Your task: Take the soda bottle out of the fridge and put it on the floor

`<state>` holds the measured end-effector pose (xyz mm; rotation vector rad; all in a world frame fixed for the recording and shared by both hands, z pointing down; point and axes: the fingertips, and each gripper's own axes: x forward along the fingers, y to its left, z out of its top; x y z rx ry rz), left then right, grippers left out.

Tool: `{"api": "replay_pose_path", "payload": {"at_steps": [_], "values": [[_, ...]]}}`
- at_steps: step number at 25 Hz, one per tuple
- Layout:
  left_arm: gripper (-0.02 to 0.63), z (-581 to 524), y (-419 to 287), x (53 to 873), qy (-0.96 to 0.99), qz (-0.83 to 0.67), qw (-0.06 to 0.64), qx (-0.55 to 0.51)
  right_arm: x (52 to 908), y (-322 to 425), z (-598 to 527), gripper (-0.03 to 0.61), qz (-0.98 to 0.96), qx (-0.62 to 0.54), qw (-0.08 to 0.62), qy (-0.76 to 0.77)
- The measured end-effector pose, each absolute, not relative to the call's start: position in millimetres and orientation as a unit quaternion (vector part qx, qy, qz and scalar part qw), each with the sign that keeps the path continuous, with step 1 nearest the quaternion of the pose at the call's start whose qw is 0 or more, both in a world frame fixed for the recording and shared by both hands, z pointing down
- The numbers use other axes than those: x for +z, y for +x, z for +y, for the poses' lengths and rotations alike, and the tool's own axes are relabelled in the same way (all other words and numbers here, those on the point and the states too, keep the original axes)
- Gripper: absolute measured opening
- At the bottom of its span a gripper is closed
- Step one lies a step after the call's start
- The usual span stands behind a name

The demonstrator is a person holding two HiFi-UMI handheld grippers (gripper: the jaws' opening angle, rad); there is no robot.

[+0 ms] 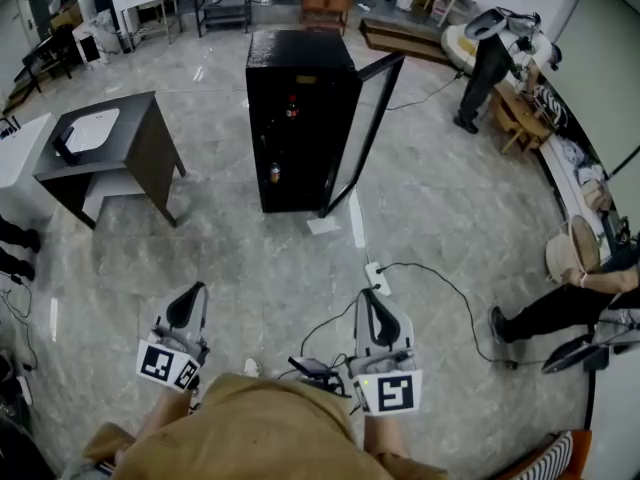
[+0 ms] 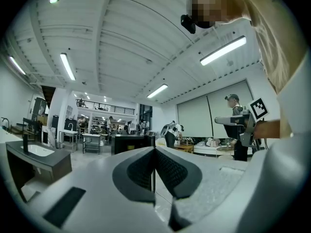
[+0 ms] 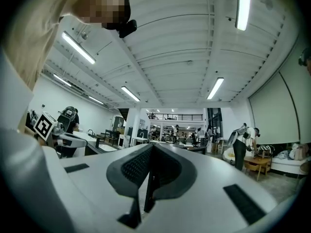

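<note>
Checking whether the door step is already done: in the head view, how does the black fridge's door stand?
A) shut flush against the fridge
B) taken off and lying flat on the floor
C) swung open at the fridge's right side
C: in the head view the door angles out from the right side of the fridge, leaving the dark inside open to view.

My left gripper (image 1: 187, 306) and right gripper (image 1: 375, 316) are white with dark-lined jaws; behind them sit black-and-white marker cubes (image 1: 388, 391) and my tan shirt (image 1: 250, 423).

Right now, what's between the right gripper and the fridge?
Head view: a white power strip and its black cable, then a white sheet by the fridge.
</note>
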<state>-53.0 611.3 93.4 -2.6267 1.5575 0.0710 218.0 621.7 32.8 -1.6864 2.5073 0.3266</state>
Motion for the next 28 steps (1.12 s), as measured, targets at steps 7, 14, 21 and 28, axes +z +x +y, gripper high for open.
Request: {"api": "replay_pose_path", "payload": {"at_steps": [7,14,21,28], "values": [[0.002,624.6,-22.0,97.3,-0.853,0.517,0.044,0.046,44.3,243.5,633.9,0.003,0.839,0.099,0.050,-0.533],[0.002,628.8,5.4,114.5,-0.856,0.515,0.015,0.042,58.4,268.5,643.6,0.003,0.848,0.091,0.048,-0.520],[0.002,618.6,14.4,103.6,-0.871,0.452,-0.085,0.173,60.1,281.2,644.9,0.003,0.846,0.086,0.051,-0.523],[0.003,569.1,9.6,77.7,-0.875,0.376,-0.095,0.289,68.7,286.1,603.9,0.003,0.834,0.081,0.041,-0.545]]}}
